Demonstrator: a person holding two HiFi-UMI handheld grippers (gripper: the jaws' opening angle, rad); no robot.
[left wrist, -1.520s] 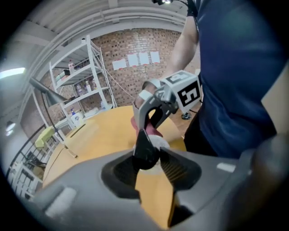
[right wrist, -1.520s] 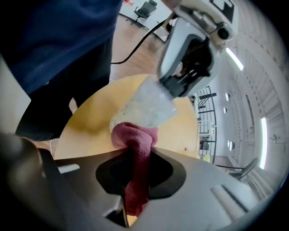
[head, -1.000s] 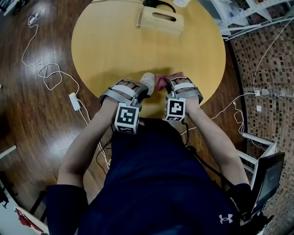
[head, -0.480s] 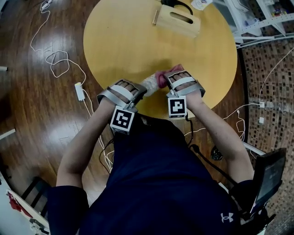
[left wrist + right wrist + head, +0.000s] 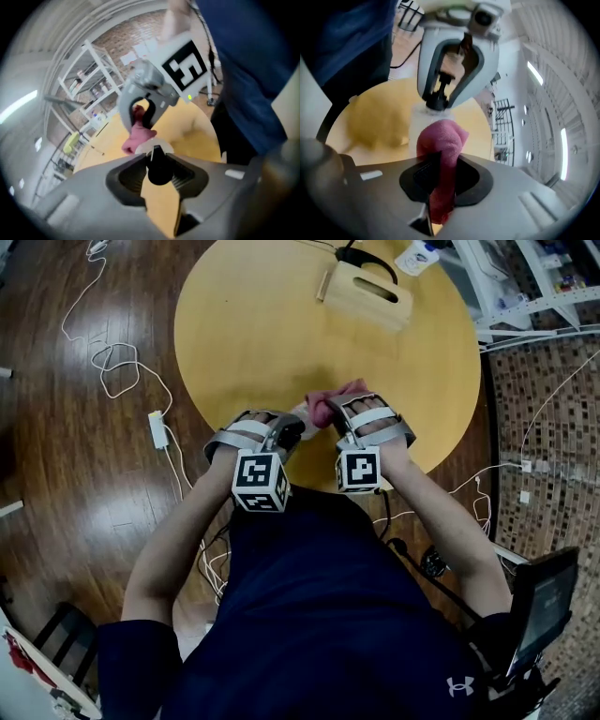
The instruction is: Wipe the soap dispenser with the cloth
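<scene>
While the left gripper [image 5: 157, 171] clamps the soap dispenser [image 5: 301, 412] by its black pump at centre frame, over the table's [image 5: 244, 324] near edge, and the right gripper [image 5: 439, 183] nips the pink cloth [image 5: 440, 140] against it, a hard wipe could wrench it loose.

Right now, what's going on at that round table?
A person works at the near edge of the round table with a gripper in each hand. The left gripper has its jaws closed on the dark pump top of the soap dispenser. The right gripper pinches the pink cloth, which looks pressed against the dispenser's white body, so wiping appears to be under way. A wooden box sits at the table's far side, away from both grippers.
</scene>
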